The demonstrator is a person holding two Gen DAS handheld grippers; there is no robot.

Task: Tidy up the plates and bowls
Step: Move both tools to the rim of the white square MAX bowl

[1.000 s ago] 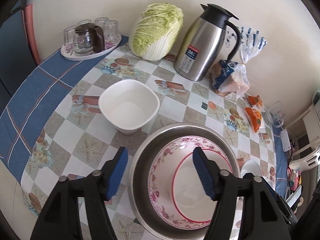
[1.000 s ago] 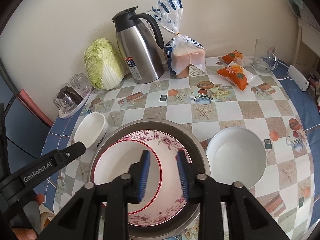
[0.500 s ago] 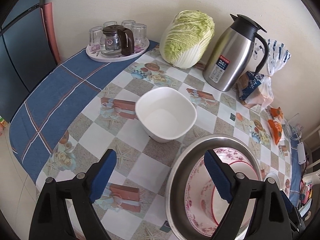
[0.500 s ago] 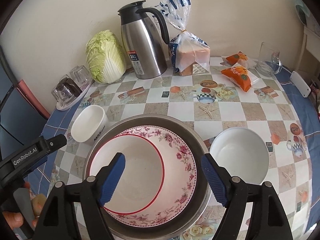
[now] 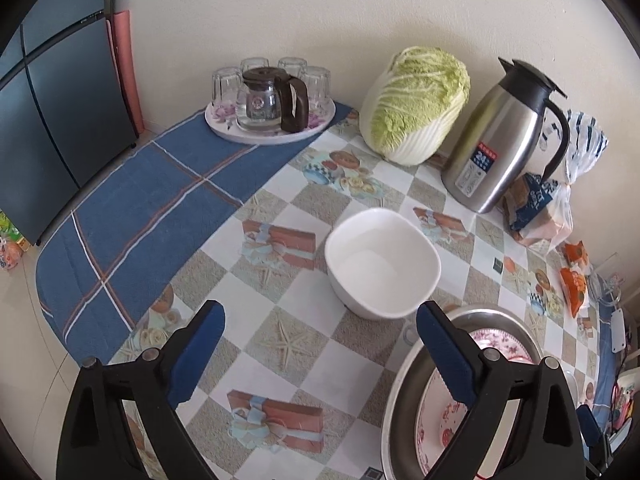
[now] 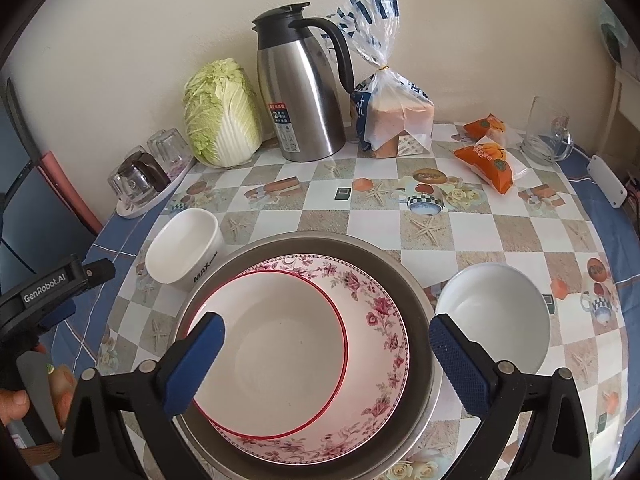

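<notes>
A steel basin holds a floral plate, and a red-rimmed white bowl lies in the plate. My right gripper hovers over them, its jaws opening wide with nothing pressed between the pads. A round white bowl sits to the basin's right. A square white bowl sits to its left. In the left wrist view that square bowl lies just ahead of my left gripper, whose jaws are opening over bare tablecloth. The basin is under its right finger.
Along the wall stand a cabbage, a steel thermos jug, bagged bread and orange snack packs. A tray of glasses with a glass pot sits at the far left. A hand holds the left gripper's handle.
My left gripper has moved left, off the basin's rim and toward the square white bowl, and its jaws have widened. The right gripper's jaws spread wide over the red-rimmed bowl.
</notes>
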